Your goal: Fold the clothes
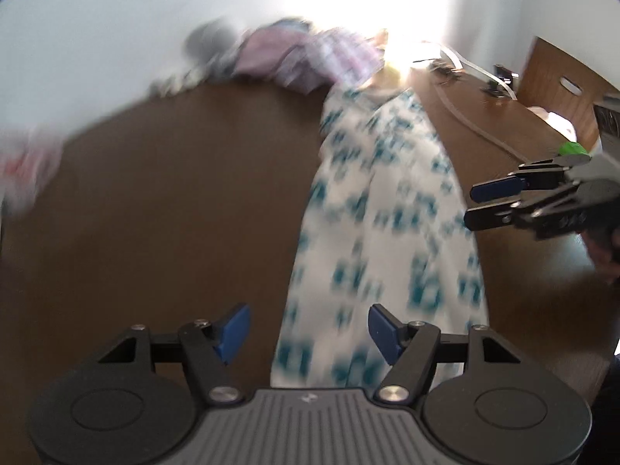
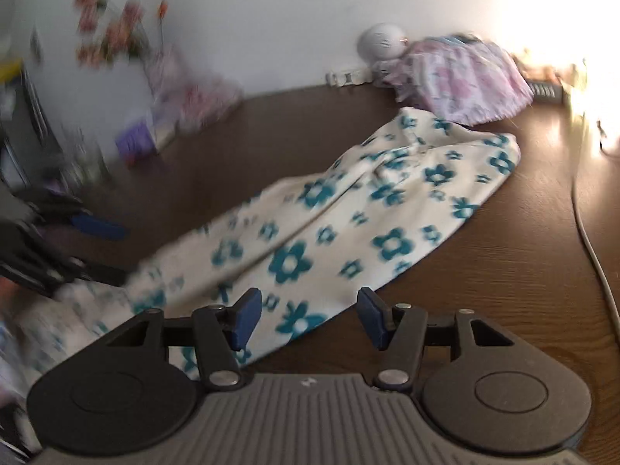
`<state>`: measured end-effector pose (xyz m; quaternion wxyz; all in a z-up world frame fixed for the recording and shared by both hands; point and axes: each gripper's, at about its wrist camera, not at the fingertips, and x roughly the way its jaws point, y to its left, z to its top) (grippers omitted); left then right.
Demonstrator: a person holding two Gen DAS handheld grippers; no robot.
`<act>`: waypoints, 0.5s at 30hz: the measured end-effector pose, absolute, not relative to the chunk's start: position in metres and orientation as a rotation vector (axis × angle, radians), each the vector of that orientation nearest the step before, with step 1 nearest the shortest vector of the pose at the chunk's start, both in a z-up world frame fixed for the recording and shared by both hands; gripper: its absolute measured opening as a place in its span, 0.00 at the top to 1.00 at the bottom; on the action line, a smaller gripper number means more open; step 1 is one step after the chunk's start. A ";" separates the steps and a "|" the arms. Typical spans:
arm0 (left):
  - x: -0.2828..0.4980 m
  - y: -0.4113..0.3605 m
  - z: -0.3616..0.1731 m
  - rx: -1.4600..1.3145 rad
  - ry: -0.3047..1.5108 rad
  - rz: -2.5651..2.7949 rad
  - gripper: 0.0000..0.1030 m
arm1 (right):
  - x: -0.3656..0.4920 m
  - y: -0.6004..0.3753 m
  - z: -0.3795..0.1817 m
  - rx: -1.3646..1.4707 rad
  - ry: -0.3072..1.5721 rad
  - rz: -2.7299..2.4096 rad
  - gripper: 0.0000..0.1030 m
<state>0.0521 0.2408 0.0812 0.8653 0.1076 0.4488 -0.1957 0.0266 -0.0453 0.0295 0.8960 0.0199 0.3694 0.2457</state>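
The white garment with teal flowers [image 2: 348, 213] lies stretched in a long band across the brown desk [image 1: 174, 213], apparently laid out for folding. Both the left tongs [image 1: 308, 329] and right tongs [image 2: 308, 316] stand open at its near end, gripping nothing.

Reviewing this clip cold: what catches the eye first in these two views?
The white garment with teal flowers lies stretched in a long strip across the brown table. Both the left gripper and right gripper stand open over its near end, holding nothing. A pink floral garment is heaped by the far wall.
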 end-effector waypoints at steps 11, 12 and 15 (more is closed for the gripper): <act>0.030 0.199 0.059 0.057 0.907 -0.400 0.86 | 0.055 -0.037 0.016 -0.086 0.690 0.374 0.91; 0.025 0.185 0.057 0.030 0.903 -0.406 0.85 | 0.063 -0.046 0.016 -0.085 0.689 0.351 0.92; 0.003 0.137 0.055 -0.031 0.868 -0.452 0.84 | 0.087 -0.076 0.013 -0.071 0.686 0.282 0.92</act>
